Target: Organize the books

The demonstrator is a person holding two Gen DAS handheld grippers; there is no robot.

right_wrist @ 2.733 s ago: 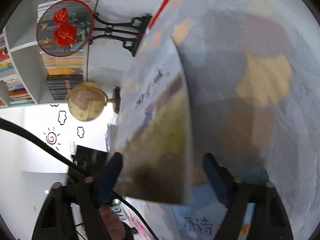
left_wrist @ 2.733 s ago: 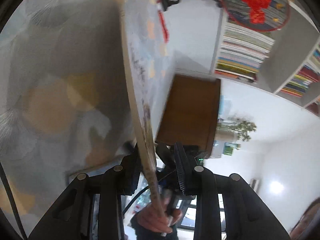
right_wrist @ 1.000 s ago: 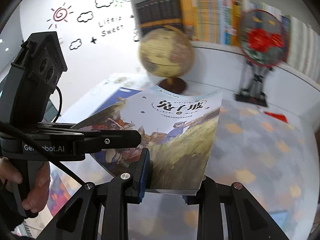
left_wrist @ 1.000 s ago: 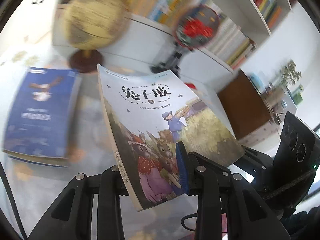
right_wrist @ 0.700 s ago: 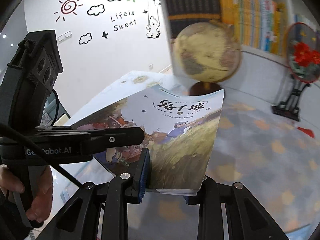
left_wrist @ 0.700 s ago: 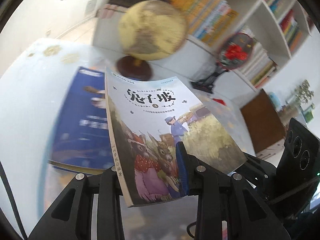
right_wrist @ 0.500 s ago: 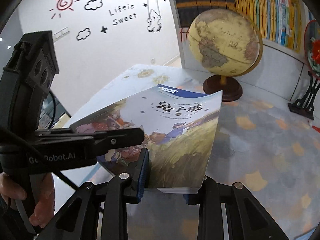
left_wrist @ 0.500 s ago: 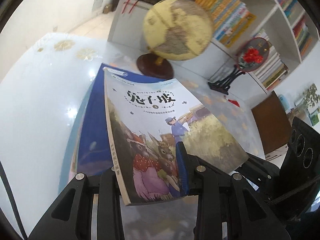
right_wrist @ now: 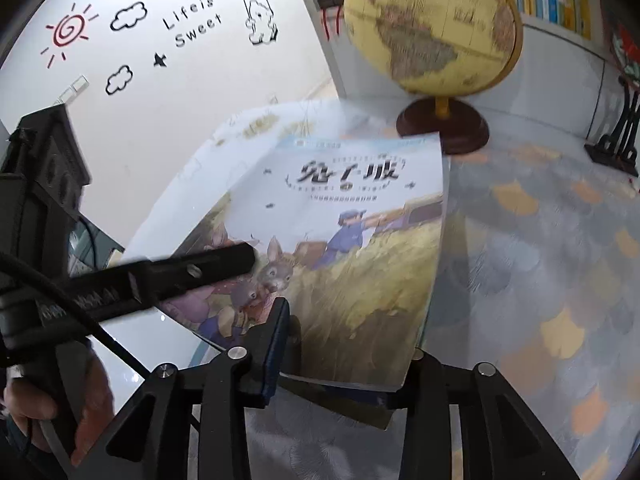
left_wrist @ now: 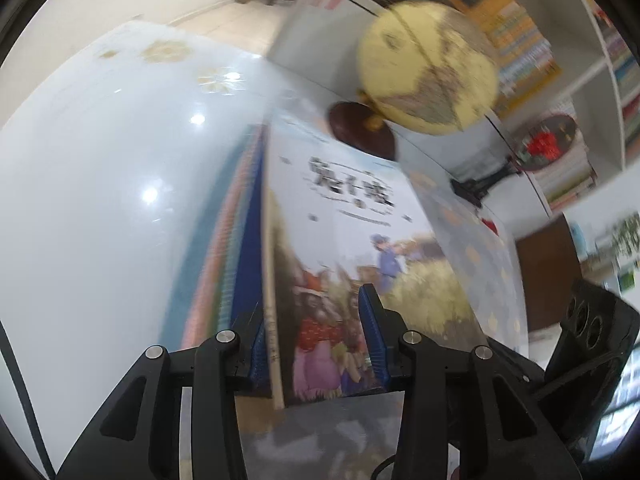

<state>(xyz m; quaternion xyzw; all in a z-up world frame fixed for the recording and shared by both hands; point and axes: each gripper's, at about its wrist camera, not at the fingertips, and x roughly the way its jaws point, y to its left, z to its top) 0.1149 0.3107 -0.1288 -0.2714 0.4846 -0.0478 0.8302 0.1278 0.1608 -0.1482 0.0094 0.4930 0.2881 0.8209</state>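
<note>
In the left wrist view, the left gripper [left_wrist: 316, 336] has its fingers pinching the near spine corner of a thin illustrated paperback picture book [left_wrist: 352, 248], held low over a blue book [left_wrist: 250, 248] on the glossy white tabletop [left_wrist: 100, 184]. In the right wrist view, the right gripper [right_wrist: 340, 344] clamps the near edge of the same bowing cover: light, floppy, probably slippery, best held near the spine.
</note>
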